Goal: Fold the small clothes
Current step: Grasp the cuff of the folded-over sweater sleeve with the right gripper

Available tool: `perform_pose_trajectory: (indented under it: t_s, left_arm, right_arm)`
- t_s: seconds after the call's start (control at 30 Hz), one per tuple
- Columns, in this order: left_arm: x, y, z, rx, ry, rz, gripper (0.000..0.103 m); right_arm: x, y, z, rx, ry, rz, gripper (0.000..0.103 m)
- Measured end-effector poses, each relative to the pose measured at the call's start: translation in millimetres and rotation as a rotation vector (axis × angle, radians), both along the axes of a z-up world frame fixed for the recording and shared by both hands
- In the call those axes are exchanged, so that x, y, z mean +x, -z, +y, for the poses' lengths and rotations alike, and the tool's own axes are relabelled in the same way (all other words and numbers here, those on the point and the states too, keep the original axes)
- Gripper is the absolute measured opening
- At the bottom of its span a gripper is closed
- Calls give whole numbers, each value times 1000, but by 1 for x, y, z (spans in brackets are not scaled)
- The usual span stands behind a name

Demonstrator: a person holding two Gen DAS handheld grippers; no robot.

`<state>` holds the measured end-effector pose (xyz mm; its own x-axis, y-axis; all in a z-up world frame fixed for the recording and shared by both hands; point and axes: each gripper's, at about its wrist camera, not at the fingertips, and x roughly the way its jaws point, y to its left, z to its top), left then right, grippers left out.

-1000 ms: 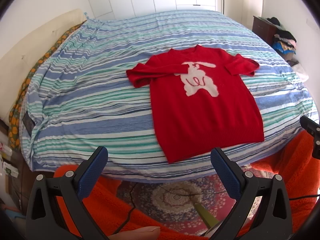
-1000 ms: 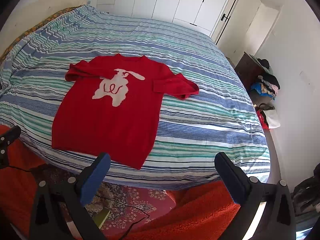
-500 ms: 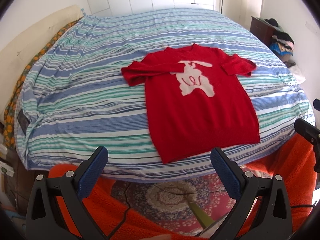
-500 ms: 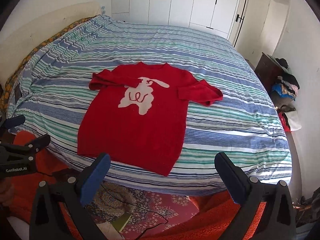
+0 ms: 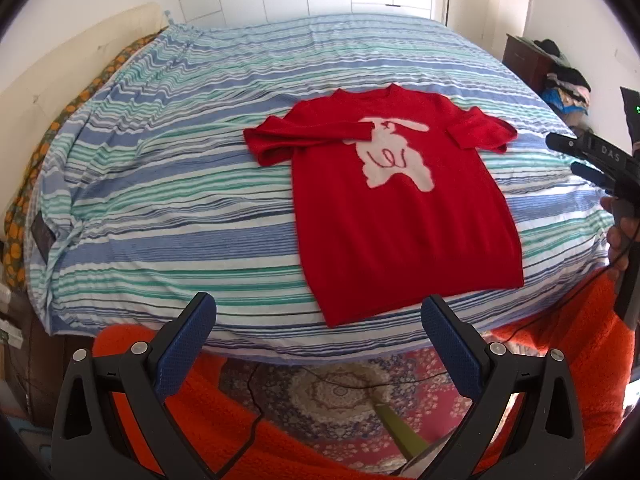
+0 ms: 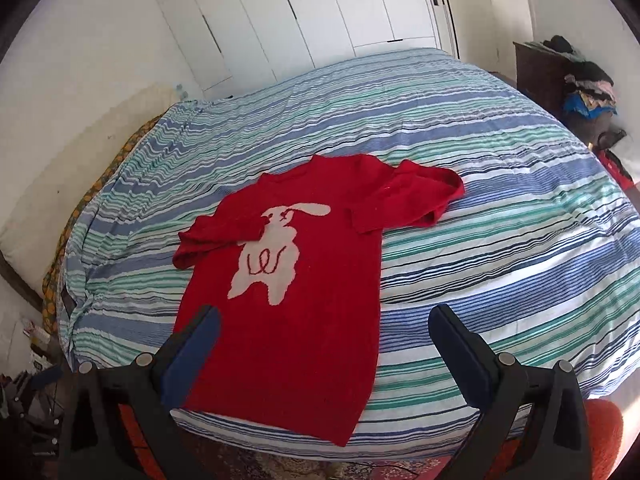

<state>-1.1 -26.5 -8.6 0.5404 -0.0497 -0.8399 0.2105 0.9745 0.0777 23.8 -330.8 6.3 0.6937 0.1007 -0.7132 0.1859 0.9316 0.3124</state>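
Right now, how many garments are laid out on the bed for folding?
1. A red sweater with a white rabbit figure lies flat near the striped bed's near edge. Other clothes are heaped on the dresser off to the right, not on the bed.

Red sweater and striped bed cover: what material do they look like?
Red sweater: probably a soft knit, wool or acrylic; matte, slightly fuzzy surface, white figure apparently knitted in. Striped bed cover: likely thin woven cotton; smooth, matte, with fine wrinkles. Neither can be confirmed by sight.

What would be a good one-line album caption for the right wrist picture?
Open right hand-held gripper poised above a red sweater lying flat on a striped bed.
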Motion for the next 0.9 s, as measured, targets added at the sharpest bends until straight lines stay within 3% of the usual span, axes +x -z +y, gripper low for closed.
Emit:
perform_pose_trajectory:
  t_s: [0.1, 0.23, 0.33, 0.43, 0.53, 0.57, 0.6, 0.63, 0.77, 0.83, 0.9]
  left_arm:
    - [4, 7, 2, -10, -17, 34, 102]
    - [7, 10, 3, 6, -28, 48, 102]
    - [10, 9, 9, 30, -53, 41, 102]
    - [16, 15, 18, 27, -89, 66, 102]
    - [24, 25, 24, 12, -112, 108, 102]
    - [25, 27, 24, 9, -113, 118, 102]
    - [27, 28, 23, 10, -112, 122, 102]
    - [28, 29, 21, 15, -109, 120, 102]
    - [29, 29, 13, 31, -89, 106, 102]
    - [28, 30, 10, 34, -74, 109, 102]
    - [29, 30, 5, 41, -58, 106, 102]
  right_arm:
    - [49, 32, -24, 88, -1, 11, 80]
    - [119, 89, -25, 212, -44, 56, 69]
    - [154, 134, -44, 331, 111, 118, 68]
    - [168, 156, -66, 408, 262, 98, 65]
    - [181, 156, -75, 391, 295, 72, 56]
    - [186, 155, -77, 376, 289, 75, 40]
    - [189, 154, -79, 346, 286, 94, 14]
    - [190, 151, -81, 308, 290, 120, 7]
    - [173, 127, -98, 268, 264, 116, 4]
    - [162, 112, -115, 295, 217, 136, 4]
    - [149, 91, -139, 235, 169, 164, 4]
